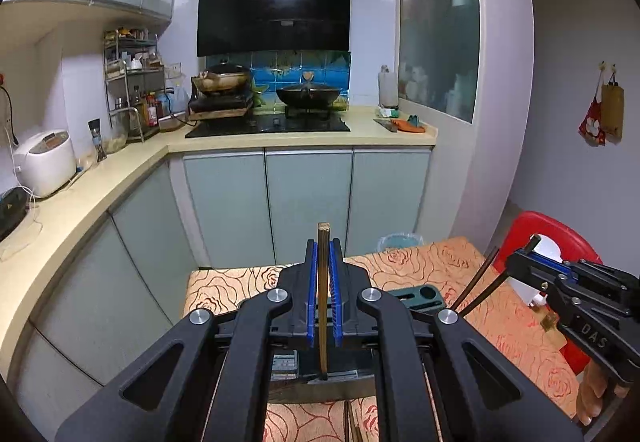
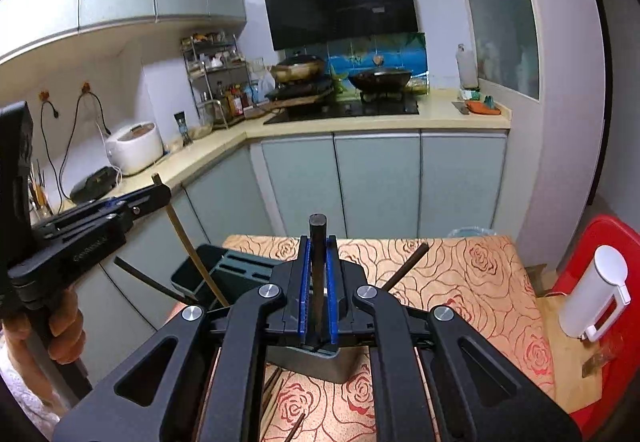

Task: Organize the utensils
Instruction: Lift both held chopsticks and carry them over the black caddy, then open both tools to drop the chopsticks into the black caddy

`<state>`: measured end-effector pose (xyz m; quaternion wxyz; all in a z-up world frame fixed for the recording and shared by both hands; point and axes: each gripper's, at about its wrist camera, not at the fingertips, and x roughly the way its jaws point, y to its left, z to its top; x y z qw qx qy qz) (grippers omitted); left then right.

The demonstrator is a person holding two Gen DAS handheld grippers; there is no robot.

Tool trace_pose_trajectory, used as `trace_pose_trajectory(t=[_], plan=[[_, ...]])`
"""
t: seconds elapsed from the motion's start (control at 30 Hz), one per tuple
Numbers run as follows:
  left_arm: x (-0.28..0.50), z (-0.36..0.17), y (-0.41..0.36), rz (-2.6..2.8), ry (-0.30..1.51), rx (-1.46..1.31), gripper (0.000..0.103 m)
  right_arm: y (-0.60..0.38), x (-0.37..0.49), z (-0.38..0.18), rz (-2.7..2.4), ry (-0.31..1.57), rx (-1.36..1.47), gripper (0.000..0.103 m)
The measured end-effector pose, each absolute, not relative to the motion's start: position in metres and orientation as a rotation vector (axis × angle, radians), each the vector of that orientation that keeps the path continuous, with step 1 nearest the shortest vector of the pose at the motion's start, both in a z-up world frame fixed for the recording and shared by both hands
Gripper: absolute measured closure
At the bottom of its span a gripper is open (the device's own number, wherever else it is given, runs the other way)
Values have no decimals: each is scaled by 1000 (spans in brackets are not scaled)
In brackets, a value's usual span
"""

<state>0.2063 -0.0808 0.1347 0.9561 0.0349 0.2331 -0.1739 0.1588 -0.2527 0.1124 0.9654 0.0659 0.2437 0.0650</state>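
My left gripper (image 1: 323, 254) is shut on a light wooden chopstick (image 1: 322, 306) that stands upright between its blue pads. My right gripper (image 2: 318, 254) is shut on a dark chopstick (image 2: 317, 282), also upright. Both hover above a dark green utensil holder (image 2: 224, 270) on the rose-patterned table; it also shows in the left wrist view (image 1: 418, 296). Two dark chopsticks (image 1: 476, 282) lean out of the holder. The right gripper appears at the right of the left wrist view (image 1: 532, 250); the left gripper appears at the left of the right wrist view (image 2: 158, 189).
The table (image 2: 472, 274) with orange rose cloth stands before pale kitchen cabinets. A red stool (image 2: 608, 242) with a white dispenser (image 2: 596, 294) is at the right. Loose chopsticks (image 2: 296, 430) lie on the cloth near me. A counter with a rice cooker (image 2: 134, 147) runs along the left.
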Motion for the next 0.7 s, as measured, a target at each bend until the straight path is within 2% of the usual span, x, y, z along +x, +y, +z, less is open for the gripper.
trace_pose_trajectory(t=[0.2, 0.27, 0.3, 0.33, 0.37, 0.4, 0.43, 0.57, 0.7], plan=[[205, 127, -74, -353, 484, 57, 97, -252, 167, 100, 127, 522, 138, 95], [205, 125, -71, -353, 485, 53, 95, -251, 169, 98, 134, 530, 140, 93], [203, 126, -71, -352, 484, 52, 92, -251, 169, 98, 135, 532, 141, 88], [203, 126, -70, -351, 482, 51, 83, -252, 170, 98, 134, 532, 144, 74], [203, 127, -68, -349, 479, 48, 66, -253, 168, 98, 126, 527, 153, 65], [201, 128, -66, -339, 470, 44, 56, -256, 167, 98, 116, 521, 167, 49], [199, 129, -64, -334, 458, 36, 45, -258, 165, 98, 110, 514, 181, 47], [193, 131, -58, -337, 450, 27, 31, -261, 162, 100, 108, 503, 185, 47], [185, 133, -52, -335, 433, 19, 26, -264, 155, 101, 108, 494, 184, 47]])
